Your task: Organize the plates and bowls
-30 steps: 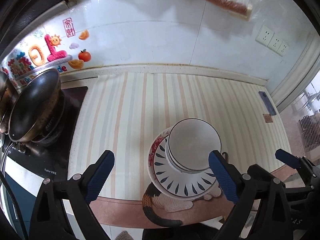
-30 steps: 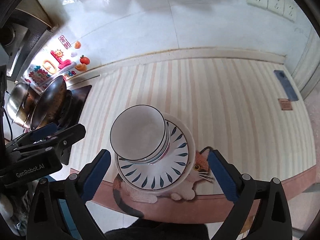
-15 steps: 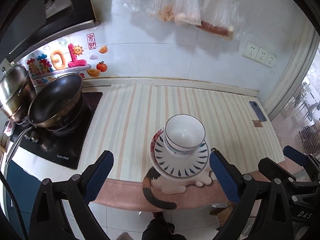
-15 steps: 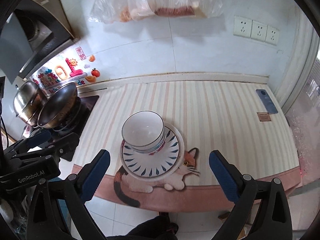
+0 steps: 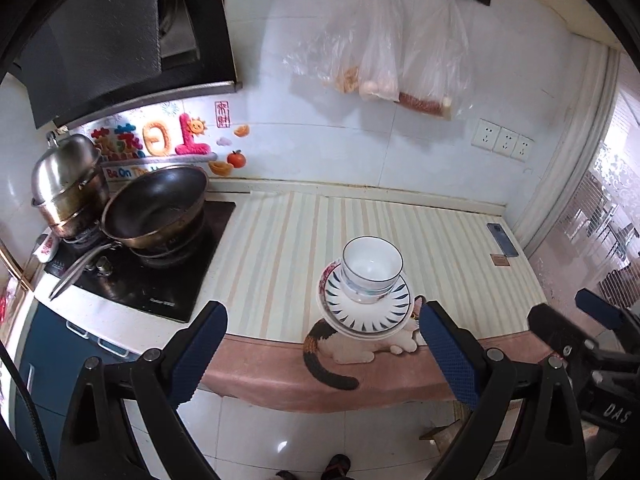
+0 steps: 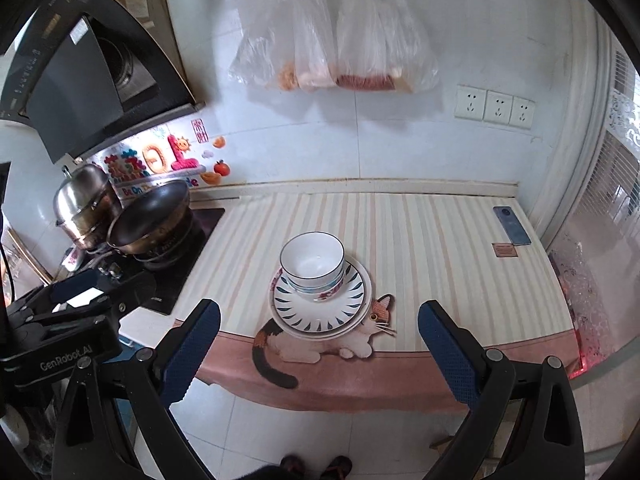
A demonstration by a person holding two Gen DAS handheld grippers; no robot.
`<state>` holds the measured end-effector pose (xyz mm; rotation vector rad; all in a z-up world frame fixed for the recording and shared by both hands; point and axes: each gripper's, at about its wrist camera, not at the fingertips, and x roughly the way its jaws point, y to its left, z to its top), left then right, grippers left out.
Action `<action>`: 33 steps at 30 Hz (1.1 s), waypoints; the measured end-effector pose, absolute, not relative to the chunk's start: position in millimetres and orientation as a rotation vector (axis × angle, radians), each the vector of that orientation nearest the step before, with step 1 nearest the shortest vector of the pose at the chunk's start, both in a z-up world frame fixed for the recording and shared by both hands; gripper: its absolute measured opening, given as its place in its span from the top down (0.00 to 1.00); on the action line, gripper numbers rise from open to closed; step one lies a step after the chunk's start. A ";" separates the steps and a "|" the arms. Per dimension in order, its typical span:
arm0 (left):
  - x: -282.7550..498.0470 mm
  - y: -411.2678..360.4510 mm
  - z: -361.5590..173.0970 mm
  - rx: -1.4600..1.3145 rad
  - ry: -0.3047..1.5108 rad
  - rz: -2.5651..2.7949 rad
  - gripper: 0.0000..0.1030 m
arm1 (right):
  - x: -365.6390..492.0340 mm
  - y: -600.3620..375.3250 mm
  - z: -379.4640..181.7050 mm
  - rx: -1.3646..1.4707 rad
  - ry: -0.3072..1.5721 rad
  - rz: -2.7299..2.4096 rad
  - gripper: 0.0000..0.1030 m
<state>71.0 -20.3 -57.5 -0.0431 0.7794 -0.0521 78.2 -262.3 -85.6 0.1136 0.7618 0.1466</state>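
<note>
— Risk from here? Stack of bowls (image 6: 312, 265) perched on plates (image 6: 322, 307), right at the front edge of the striped mat (image 6: 420, 248), over the printed cat (image 6: 340, 340). Any nudge from a returning finger likely to slide the pile floorward; top bowl sitting a little off-centre toward the wok (image 6: 150, 218), so prone to tipping.

— Tongs? Left gripper (image 5: 320, 356) spread wide, nothing between the jaws. Right gripper (image 6: 320, 354) likewise released, empty. Both well back from the stack, out over the floor.

— Counts? Bowls: at least two nested, perhaps three; hard to tell. Plates: two, by the rims showing. One wok and one steel pot (image 6: 86, 204), left of the stack. One phone (image 6: 512, 231) to the right, near the wall.
</note>
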 end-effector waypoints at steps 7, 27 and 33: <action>29.9 -4.6 -47.0 -0.003 0.749 -0.043 0.04 | 25.5 -251.7 -63.9 0.135 0.715 0.102 0.02; -12.4 19.1 -43.0 -0.005 0.723 -0.032 0.04 | -49.7 -226.5 -48.4 0.105 0.686 0.039 0.02; -14.6 19.8 -42.3 -0.006 0.720 -0.031 0.04 | -51.7 -224.3 -48.4 0.101 0.684 0.038 0.02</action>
